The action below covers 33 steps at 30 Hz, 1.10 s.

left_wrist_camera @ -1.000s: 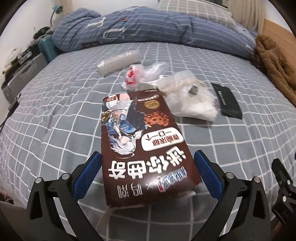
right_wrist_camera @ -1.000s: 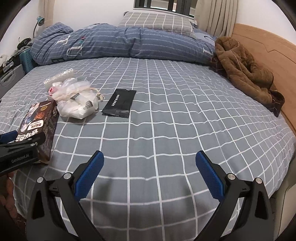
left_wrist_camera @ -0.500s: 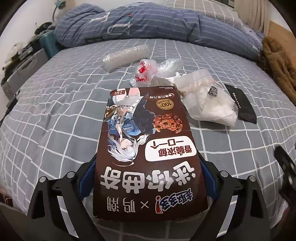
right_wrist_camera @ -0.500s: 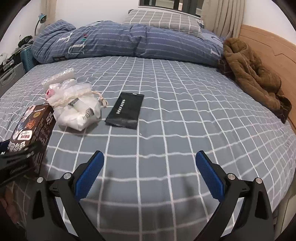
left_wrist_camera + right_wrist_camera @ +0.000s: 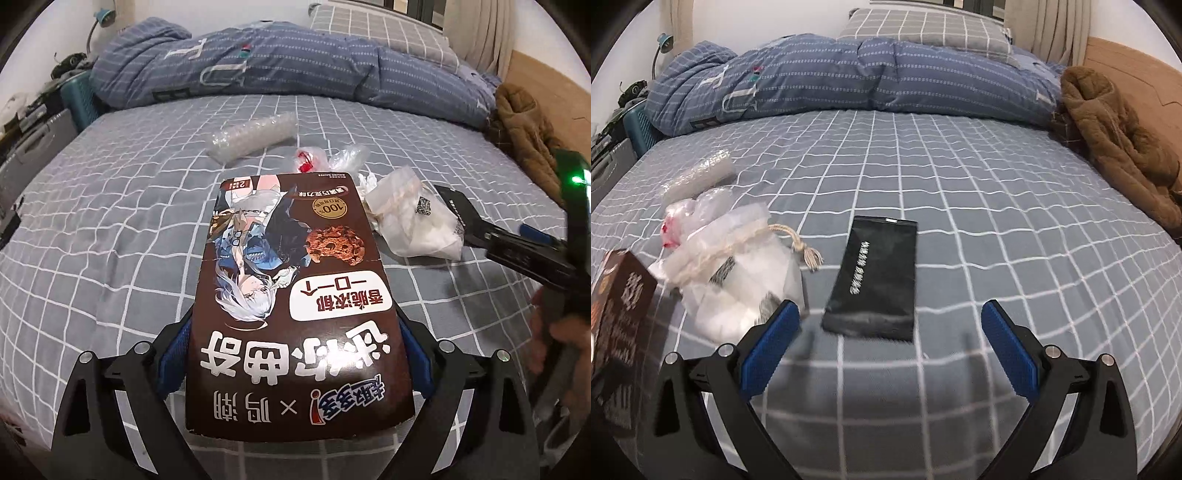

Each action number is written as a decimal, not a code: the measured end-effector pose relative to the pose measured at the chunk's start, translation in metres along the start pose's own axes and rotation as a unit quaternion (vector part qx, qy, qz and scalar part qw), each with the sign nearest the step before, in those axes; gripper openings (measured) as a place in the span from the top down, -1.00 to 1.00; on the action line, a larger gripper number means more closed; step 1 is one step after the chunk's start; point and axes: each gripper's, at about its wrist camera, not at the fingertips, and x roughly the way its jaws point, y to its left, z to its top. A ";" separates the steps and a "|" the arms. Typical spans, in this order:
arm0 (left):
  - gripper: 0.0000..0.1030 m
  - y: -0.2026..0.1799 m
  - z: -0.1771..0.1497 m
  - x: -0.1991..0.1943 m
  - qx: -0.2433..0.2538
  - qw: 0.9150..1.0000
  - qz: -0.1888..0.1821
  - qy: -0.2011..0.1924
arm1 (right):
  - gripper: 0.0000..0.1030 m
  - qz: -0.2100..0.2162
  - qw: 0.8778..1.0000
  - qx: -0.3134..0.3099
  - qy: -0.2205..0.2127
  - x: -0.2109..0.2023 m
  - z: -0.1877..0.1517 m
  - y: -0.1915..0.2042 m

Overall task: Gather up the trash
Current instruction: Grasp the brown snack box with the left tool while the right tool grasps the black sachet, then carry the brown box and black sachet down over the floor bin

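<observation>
My left gripper point(image 5: 295, 354) is shut on a brown cookie box point(image 5: 295, 295) with cartoon art, held above the bed; the box also shows at the left edge of the right wrist view point(image 5: 620, 314). My right gripper point(image 5: 890, 343) is open and empty, just short of a flat black packet point(image 5: 879, 273) on the bed, which also shows in the left wrist view point(image 5: 461, 210). A white drawstring bag point(image 5: 738, 273) lies left of the packet. A clear bag with red print point(image 5: 306, 158) and a clear plastic roll point(image 5: 255, 136) lie farther back.
The grey checked bed sheet point(image 5: 960, 184) spreads all around. A rolled blue duvet point(image 5: 849, 77) and a pillow point(image 5: 931, 26) lie at the head. A brown coat point(image 5: 1119, 147) is heaped at the right by the wooden board. Clutter and a blue crate point(image 5: 79, 103) stand left of the bed.
My left gripper closed on the cookie box and lifted it off the bed. My right gripper moved forward and left toward the black packet, still open.
</observation>
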 end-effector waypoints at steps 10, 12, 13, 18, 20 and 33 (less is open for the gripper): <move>-0.74 0.006 -0.002 0.003 -0.005 1.000 -0.007 0.003 | -0.34 -0.005 0.999 0.012 0.032 0.035 0.015 0.005; -0.74 0.005 -0.002 0.002 -0.004 1.000 -0.007 0.003 | -0.23 -0.001 0.999 0.010 0.045 0.042 0.015 0.006; -0.74 0.006 -0.002 0.002 -0.005 1.000 -0.007 0.004 | -0.20 0.000 0.999 0.009 0.046 0.043 0.015 0.007; -0.74 0.006 -0.002 0.003 -0.007 1.000 -0.006 0.005 | 0.09 0.003 0.999 0.008 0.041 0.042 0.012 0.007; -0.74 0.006 -0.003 0.002 -0.008 1.000 -0.007 0.004 | 0.19 0.005 0.999 0.004 0.038 0.040 0.011 0.006; -0.74 0.008 -0.003 0.000 -0.007 1.000 -0.010 0.004 | 0.40 0.015 1.000 -0.007 0.013 0.015 0.002 0.005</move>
